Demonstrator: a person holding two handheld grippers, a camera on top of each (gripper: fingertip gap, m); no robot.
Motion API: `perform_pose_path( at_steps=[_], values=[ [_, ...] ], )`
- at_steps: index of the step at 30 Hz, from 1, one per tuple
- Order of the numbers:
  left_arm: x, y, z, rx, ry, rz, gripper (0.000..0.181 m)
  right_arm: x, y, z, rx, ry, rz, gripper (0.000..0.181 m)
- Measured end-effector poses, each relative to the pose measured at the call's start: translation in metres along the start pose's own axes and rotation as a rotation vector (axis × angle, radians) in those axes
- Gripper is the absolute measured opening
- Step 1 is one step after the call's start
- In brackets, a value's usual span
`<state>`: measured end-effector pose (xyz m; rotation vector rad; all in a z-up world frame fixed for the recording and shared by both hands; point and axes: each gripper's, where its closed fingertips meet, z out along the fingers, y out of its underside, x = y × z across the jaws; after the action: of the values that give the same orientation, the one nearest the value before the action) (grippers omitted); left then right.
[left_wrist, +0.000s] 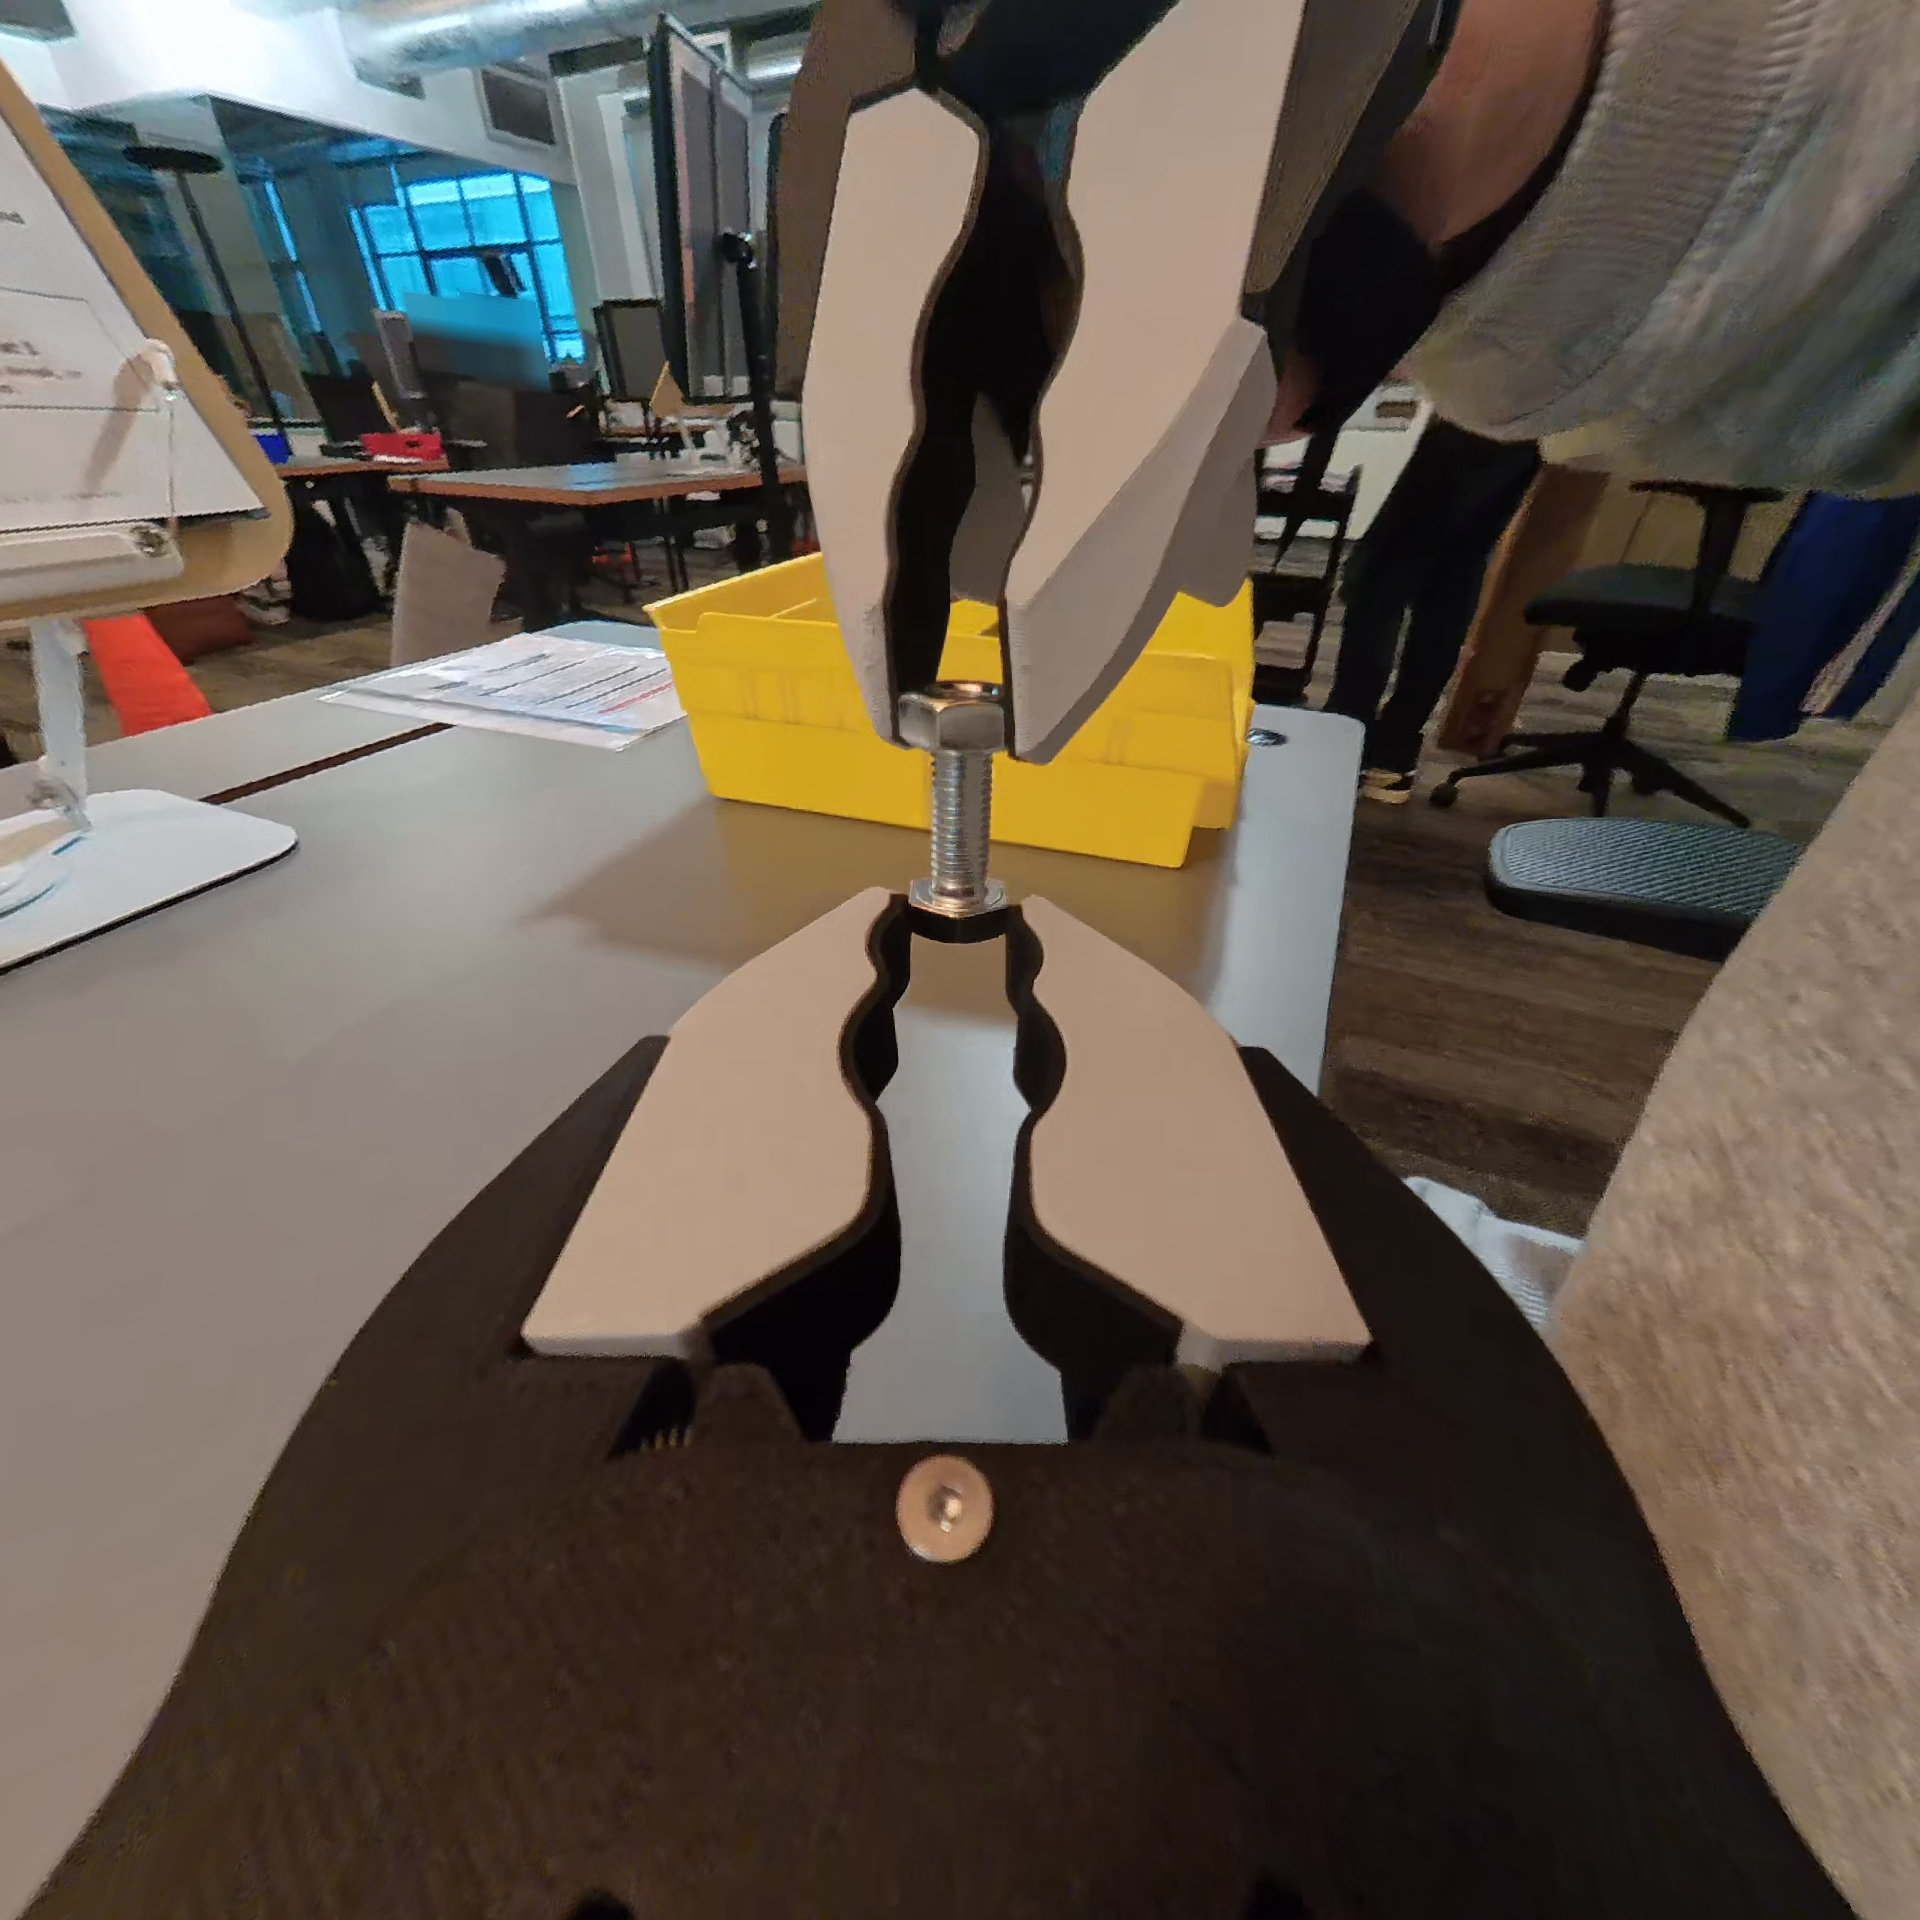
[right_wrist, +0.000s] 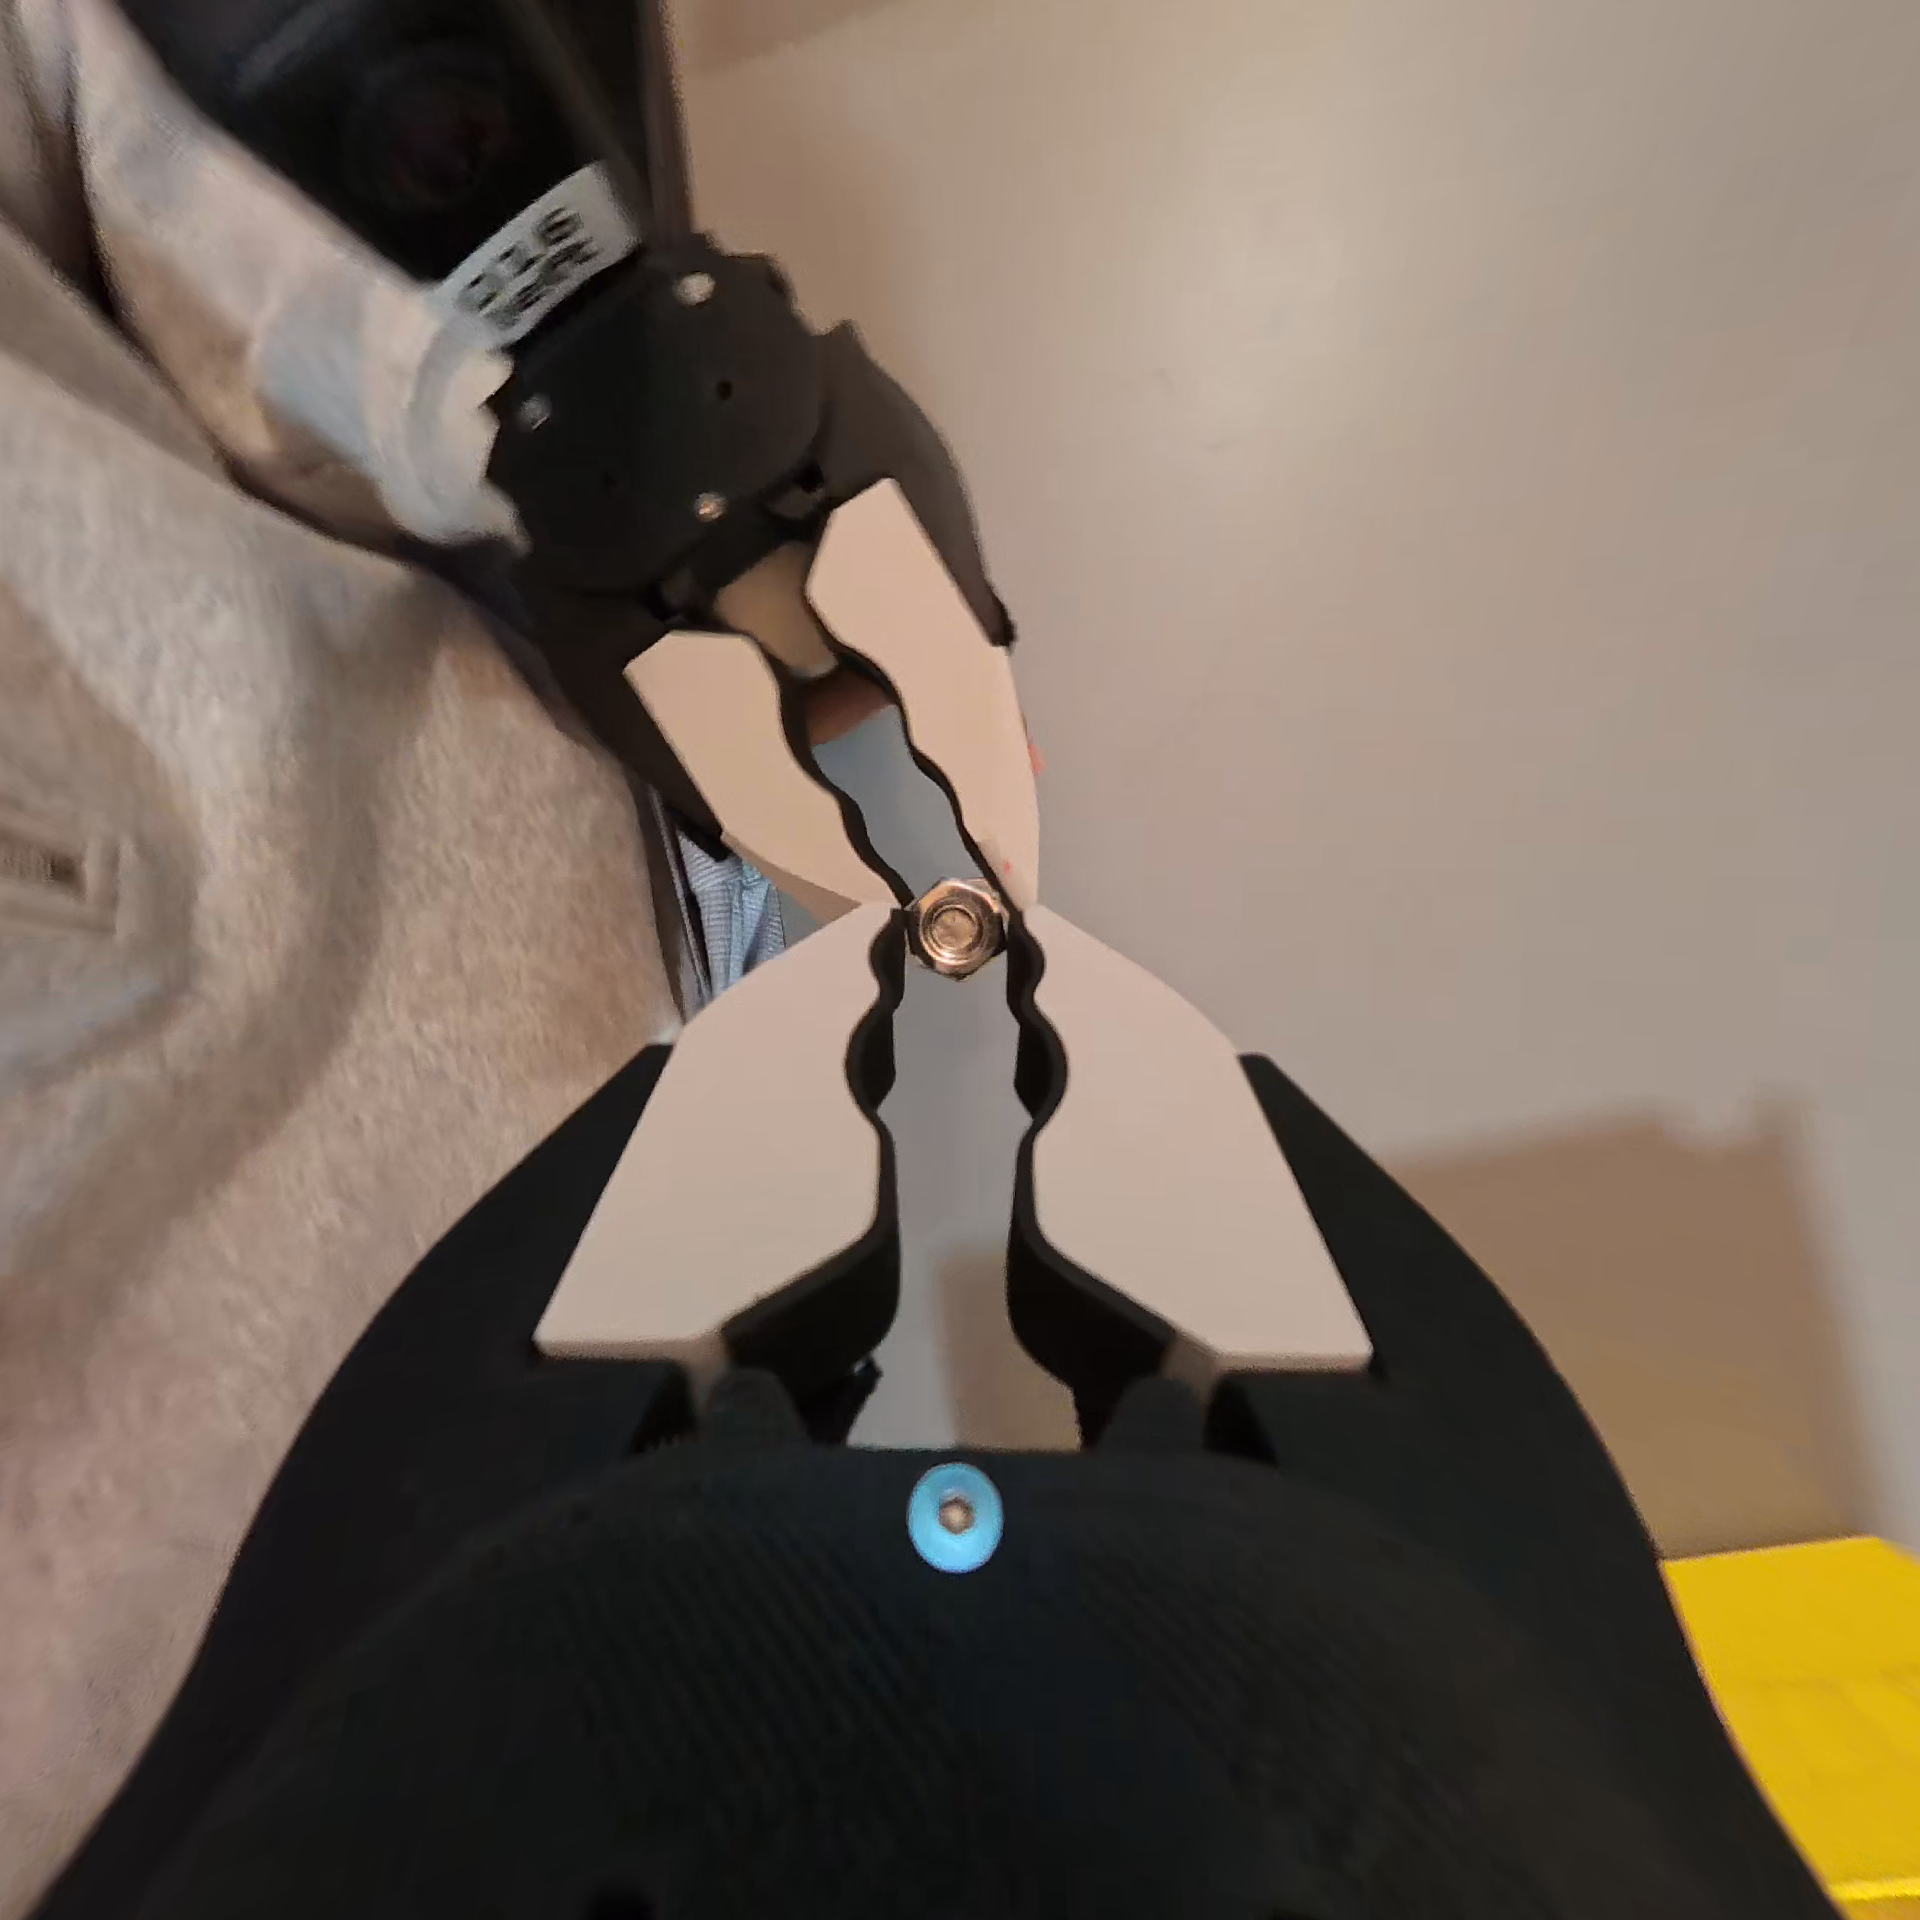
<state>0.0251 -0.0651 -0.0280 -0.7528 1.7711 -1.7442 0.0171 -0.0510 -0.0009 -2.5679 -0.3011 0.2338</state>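
Note:
A silver hex bolt (left_wrist: 956, 821) stands upright above the grey table (left_wrist: 364, 987). My left gripper (left_wrist: 954, 916) is shut on a silver nut (left_wrist: 954, 896) at the lower end of the bolt's thread. My right gripper (left_wrist: 951, 719) comes down from above and is shut on the bolt's hex head (left_wrist: 951, 715). In the right wrist view I look straight down on the hex head (right_wrist: 951, 928), pinched between my right gripper's tips (right_wrist: 951, 935). The left gripper (right_wrist: 948, 885) reaches in from the upper left just behind it. The nut is hidden there.
A yellow bin (left_wrist: 821, 748) sits on the table right behind the bolt; its corner shows in the right wrist view (right_wrist: 1808, 1714). Papers (left_wrist: 520, 681) lie at the back left, and a sign stand (left_wrist: 104, 436) is at the left. An office chair (left_wrist: 1662, 644) and a standing person (left_wrist: 1423, 582) are at the right.

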Motion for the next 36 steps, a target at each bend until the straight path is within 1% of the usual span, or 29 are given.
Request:
perform_pose_path(
  at_steps=[4,7,8,10,11,12,14,16,17,19,21,23,25,28,31,33,34,36],
  values=[
    [0.018,-0.002,0.002,0.010,0.126,-0.049,0.018,-0.014,0.011,-0.006,-0.089,-0.089,-0.123,0.019],
    [0.035,-0.004,0.002,0.016,0.219,-0.072,0.018,-0.027,0.017,-0.010,-0.131,-0.160,-0.254,0.019],
    [0.038,-0.004,0.001,0.014,0.240,-0.085,0.018,-0.029,0.018,-0.011,-0.141,-0.161,-0.297,0.019],
    [0.034,-0.001,0.003,-0.007,0.210,-0.094,0.019,-0.025,0.019,-0.010,-0.177,-0.109,-0.329,0.022],
    [0.031,0.000,0.003,-0.013,0.194,-0.087,0.019,-0.024,0.020,-0.009,-0.203,-0.098,-0.312,0.033],
    [0.029,0.001,0.003,-0.016,0.181,-0.078,0.018,-0.024,0.021,-0.008,-0.225,-0.091,-0.284,0.038],
    [0.023,0.002,0.003,-0.020,0.148,-0.073,0.018,-0.018,0.021,-0.007,-0.241,-0.033,-0.228,0.042],
    [0.019,0.003,0.003,-0.031,0.117,-0.077,0.019,-0.006,0.019,-0.005,-0.231,0.077,-0.159,0.037],
    [0.017,0.004,0.003,-0.037,0.104,-0.078,0.018,-0.002,0.017,-0.004,-0.208,0.113,-0.109,0.039],
    [0.013,0.005,0.003,-0.045,0.074,-0.073,0.018,-0.003,0.015,-0.003,-0.169,0.108,0.007,0.040],
    [0.011,0.006,0.003,-0.050,0.049,-0.057,0.018,-0.004,0.014,-0.002,-0.151,0.095,0.082,0.037],
    [0.010,0.005,0.003,-0.050,0.034,-0.035,0.018,-0.004,0.014,-0.002,-0.139,0.090,0.106,0.030],
    [0.012,0.005,0.003,-0.048,0.038,-0.024,0.018,-0.006,0.012,-0.002,-0.125,0.073,0.100,0.018],
    [0.017,0.005,0.003,-0.046,0.061,-0.019,0.018,-0.010,0.015,-0.003,-0.150,0.042,0.019,0.018],
    [0.025,0.005,0.003,-0.031,0.128,-0.033,0.018,-0.019,0.020,-0.005,-0.186,-0.005,-0.173,0.018],
    [0.030,0.002,0.003,-0.014,0.154,-0.039,0.018,-0.024,0.020,-0.008,-0.168,-0.014,-0.317,0.018],
    [0.029,0.001,0.003,-0.009,0.145,-0.031,0.018,-0.024,0.020,-0.009,-0.149,0.000,-0.356,0.018],
    [0.027,0.000,0.002,-0.006,0.129,-0.021,0.018,-0.022,0.020,-0.010,-0.129,0.022,-0.309,0.021]
  ],
)
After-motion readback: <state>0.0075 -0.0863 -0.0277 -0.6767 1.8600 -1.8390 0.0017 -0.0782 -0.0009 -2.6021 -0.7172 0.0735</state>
